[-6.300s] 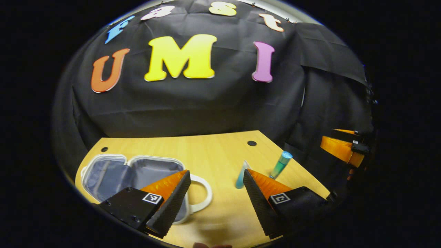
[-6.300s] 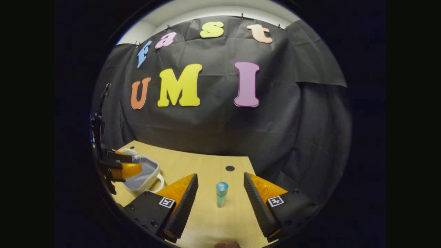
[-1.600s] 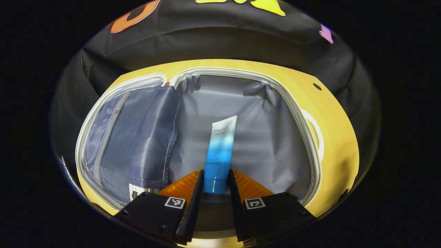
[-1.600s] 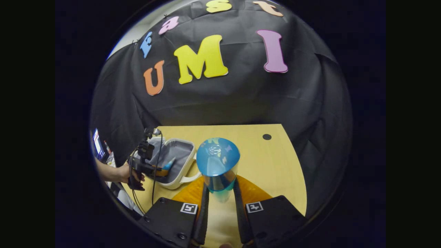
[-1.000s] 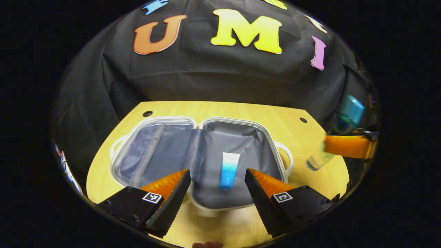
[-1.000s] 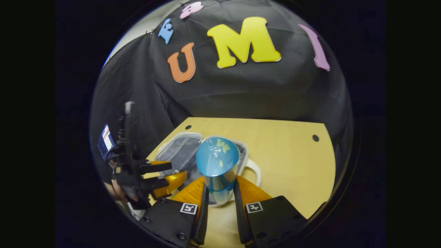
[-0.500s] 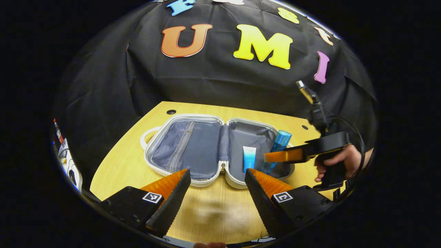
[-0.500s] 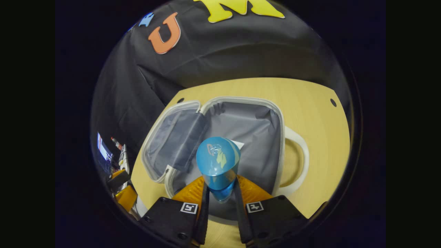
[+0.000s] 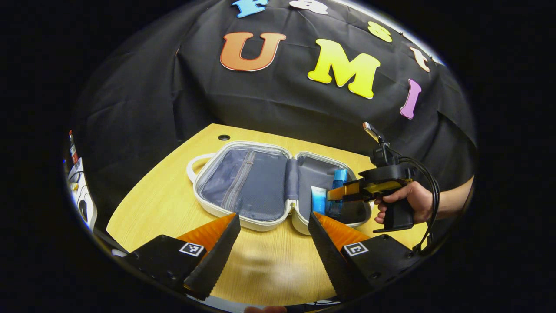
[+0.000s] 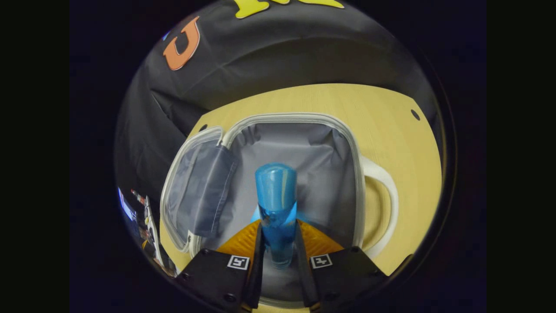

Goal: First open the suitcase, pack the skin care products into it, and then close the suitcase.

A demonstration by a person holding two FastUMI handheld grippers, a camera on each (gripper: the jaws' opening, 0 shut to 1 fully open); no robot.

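Left gripper view showed the left gripper [image 9: 273, 234] held back over the near edge of the wooden table [image 9: 156, 191], its fingers spread wide with nothing between them. Beyond it the small suitcase [image 9: 243, 182] lay flat and open, grey lining up, one white handle [image 9: 194, 163] sticking out toward the far left. A short blue and white tube [image 9: 318, 199] lay in the right half, close to the hinge. Just beside it, a hand [image 9: 408, 201] held the right gripper [image 9: 343, 193] low over that same half, with a blue bottle [image 9: 338, 184] at its fingers.

In the right gripper view, the right gripper [image 10: 279, 252] was closed on the bottle [image 10: 276, 204], both fingers pressed against its clear lower body, the blue cap pointing away over the lining. The bottle hung inside the rim of the suitcase [image 10: 299, 119]; whether it touched the lining I could not tell. The other handle [image 10: 388, 204] curved out to the right on the table [image 10: 391, 130].
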